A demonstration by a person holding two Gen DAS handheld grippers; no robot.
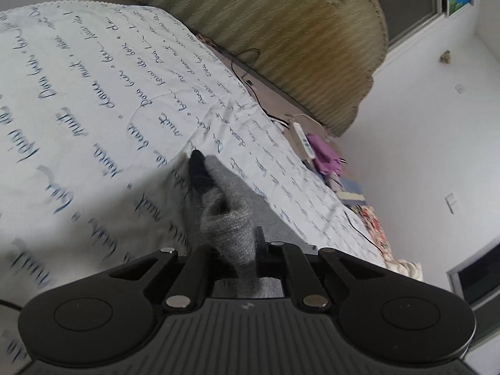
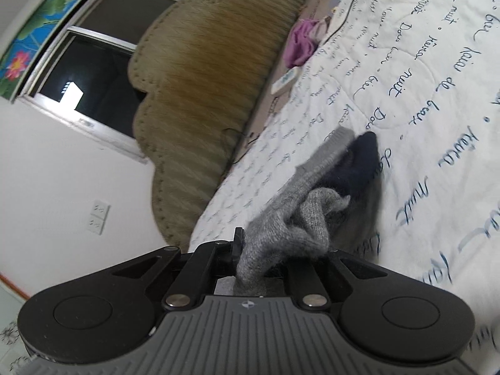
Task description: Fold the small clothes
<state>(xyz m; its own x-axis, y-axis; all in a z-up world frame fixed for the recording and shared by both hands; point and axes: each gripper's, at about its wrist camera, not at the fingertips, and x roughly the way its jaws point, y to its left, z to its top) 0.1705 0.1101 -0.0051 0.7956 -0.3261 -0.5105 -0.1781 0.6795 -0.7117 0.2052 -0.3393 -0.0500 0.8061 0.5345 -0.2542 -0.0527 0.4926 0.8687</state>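
sock (image 1: pixel 231 218) (grey) pinched over quilt (image 1: pixel 93 109), near remote (image 1: pixel 303 140)

The left gripper (image 1: pixel 242 250) sits at the lower centre of its view, jaws closed on a bunch of grey sock (image 1: pixel 231 218). The right gripper (image 2: pixel 268 256), also low and central, is likewise clamped on the sock's grey knit.

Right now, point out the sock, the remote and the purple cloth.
sock (image 2: pixel 281 237): right wrist view, grey knit body by the claw.
remote (image 2: pixel 285 81): right wrist view, its white face.
purple cloth (image 1: pixel 325 154): left wrist view, middle of the crumpled heap.
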